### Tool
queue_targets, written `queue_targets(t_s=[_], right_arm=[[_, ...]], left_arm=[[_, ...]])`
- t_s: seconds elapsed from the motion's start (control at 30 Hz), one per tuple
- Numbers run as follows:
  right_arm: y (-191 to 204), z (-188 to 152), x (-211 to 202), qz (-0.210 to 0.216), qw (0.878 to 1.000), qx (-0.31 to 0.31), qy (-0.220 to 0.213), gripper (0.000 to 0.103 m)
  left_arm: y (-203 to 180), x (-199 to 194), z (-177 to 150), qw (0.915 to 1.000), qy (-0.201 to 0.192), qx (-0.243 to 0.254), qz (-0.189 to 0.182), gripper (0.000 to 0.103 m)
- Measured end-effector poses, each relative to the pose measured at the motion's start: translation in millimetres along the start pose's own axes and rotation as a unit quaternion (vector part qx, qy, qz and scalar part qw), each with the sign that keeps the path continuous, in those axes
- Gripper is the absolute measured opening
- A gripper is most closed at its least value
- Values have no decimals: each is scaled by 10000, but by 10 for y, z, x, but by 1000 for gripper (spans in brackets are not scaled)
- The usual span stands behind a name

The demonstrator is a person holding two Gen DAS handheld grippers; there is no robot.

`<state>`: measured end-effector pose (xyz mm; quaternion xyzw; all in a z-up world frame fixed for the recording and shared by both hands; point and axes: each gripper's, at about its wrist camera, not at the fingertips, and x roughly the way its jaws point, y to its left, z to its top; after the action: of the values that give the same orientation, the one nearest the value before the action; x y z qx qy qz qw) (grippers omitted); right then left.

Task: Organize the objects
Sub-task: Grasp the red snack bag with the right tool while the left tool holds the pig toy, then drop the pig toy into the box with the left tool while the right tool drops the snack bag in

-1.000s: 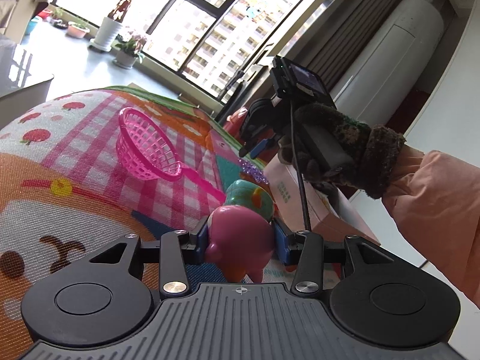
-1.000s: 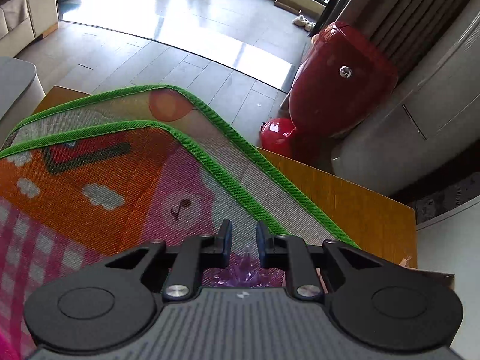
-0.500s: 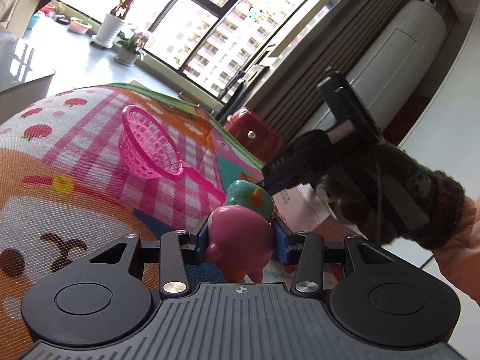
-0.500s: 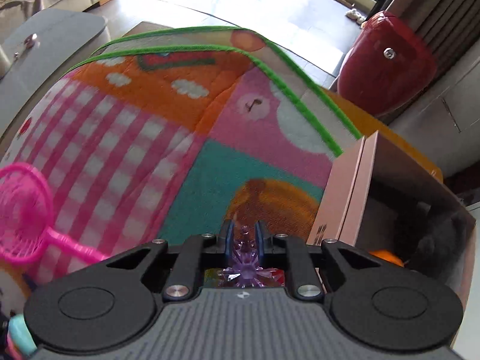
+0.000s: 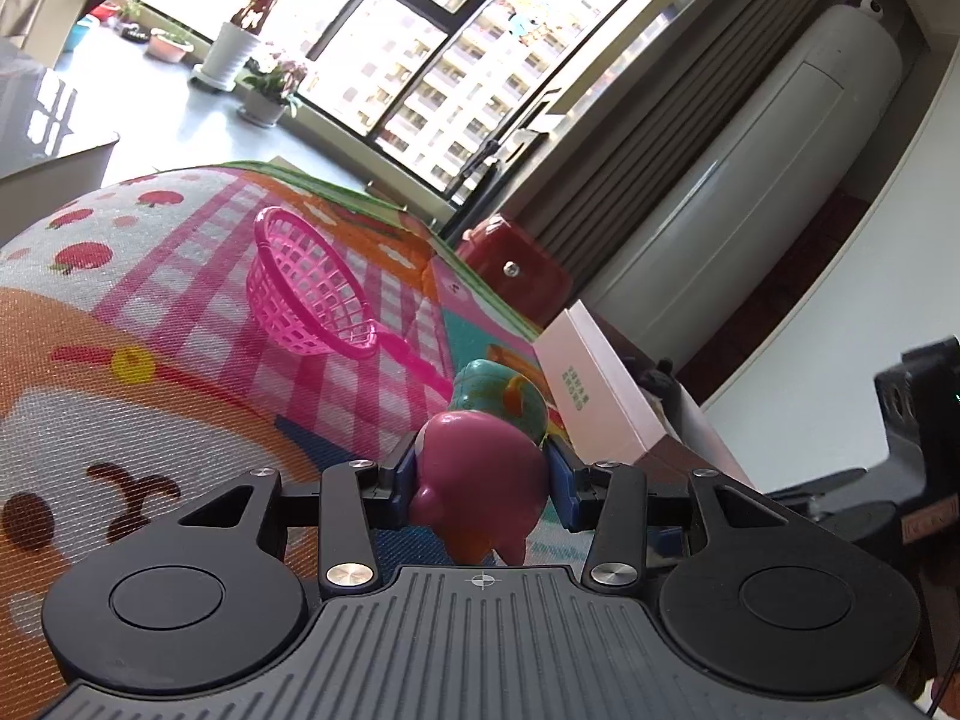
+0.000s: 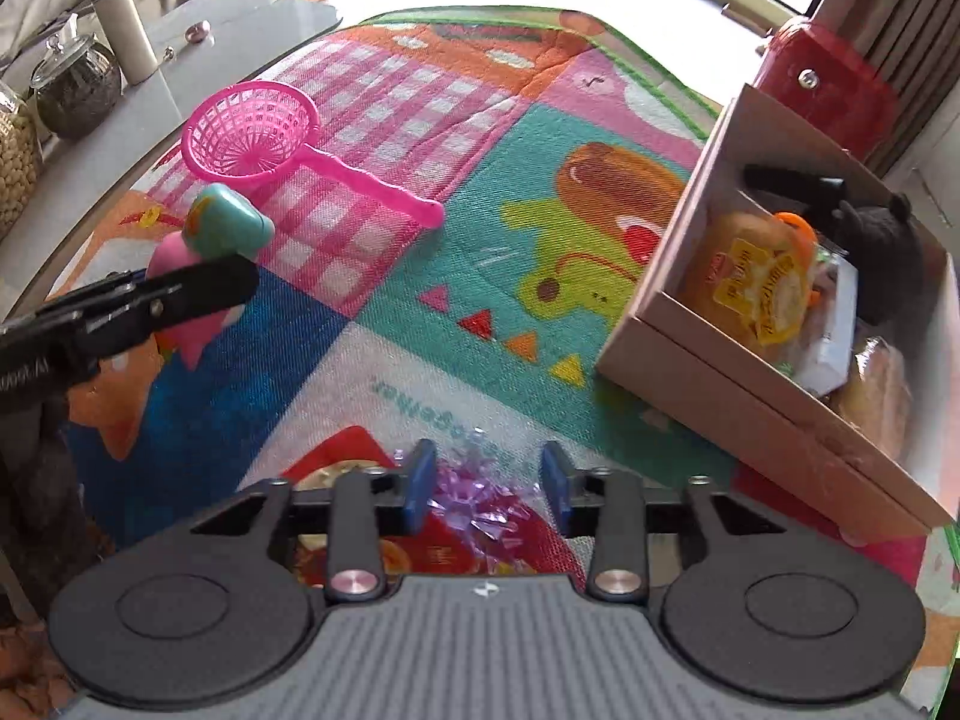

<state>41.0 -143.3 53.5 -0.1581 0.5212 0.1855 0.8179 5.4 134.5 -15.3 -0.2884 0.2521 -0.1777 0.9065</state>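
Observation:
My left gripper (image 5: 480, 474) is shut on a pink and teal toy figure (image 5: 480, 474), held just above the colourful play mat (image 5: 180, 408). The toy (image 6: 210, 252) and the left gripper's finger (image 6: 180, 294) also show at the left of the right wrist view. My right gripper (image 6: 487, 486) is open, its fingers either side of a purple shiny bow (image 6: 474, 504) that lies on the mat. A pink plastic strainer (image 6: 258, 132) lies on the mat; it also shows in the left wrist view (image 5: 300, 294).
An open cardboard box (image 6: 750, 372) holding a bread toy, a black plush and other items stands at the right of the mat; it shows in the left wrist view (image 5: 606, 384). A red case (image 6: 822, 96) stands behind it. Glass jars (image 6: 78, 90) stand on a grey table at left.
My right gripper has opened and pulled back low over the mat, and the purple bow it held now lies between its fingers. The left gripper still holds the toy.

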Motion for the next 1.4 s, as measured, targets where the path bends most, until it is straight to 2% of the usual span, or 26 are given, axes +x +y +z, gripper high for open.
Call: queue_targets(t_s=[0.07,0.23,0.33,0.5,0.67,0.77,0.87,0.93,0.97,1.07,1.23,1.4], right_arm=[[-57,-149,-35,-46,9996,179,-189,79],[-168,-526,-84,-47,9987,454,-246,81],[-233,-649,-85,-163,9971,473,-572,86],[-88,-842,-255,329,9925,237,-1150,103],[237,-807,-290,1041,9836,82,-1472,103],[503,-690,-204,948,9834,-164,-1535,103],[587,-582,-6,890,9878,-108,-1276,102],[591,-627,-23,789,9876,-106,-1357,94],[591,-657,-64,784,9871,-188,-1384,81],[475,-810,-239,912,9847,-206,-1467,81],[167,-1150,-571,718,9821,-48,-1740,81],[-228,-1492,-853,142,9762,298,-2142,81]], left_arm=[[-20,-12,-7,10000,24,23,49,47],[-108,-40,-55,9995,267,119,127,47],[-187,-83,-107,9986,403,220,244,47],[-303,-238,-146,9960,426,297,721,47],[-448,-415,-124,9917,308,520,1131,48],[-532,-558,-61,9890,154,662,1314,48],[-628,-645,-36,9846,193,826,1530,48],[-702,-674,-68,9808,296,985,1659,48],[-740,-675,-94,9794,355,1057,1686,48],[-877,-649,-198,9768,540,1266,1642,48],[-1173,-598,-357,9729,719,1688,1409,48],[-1418,-370,-458,9716,1030,1927,903,48]])
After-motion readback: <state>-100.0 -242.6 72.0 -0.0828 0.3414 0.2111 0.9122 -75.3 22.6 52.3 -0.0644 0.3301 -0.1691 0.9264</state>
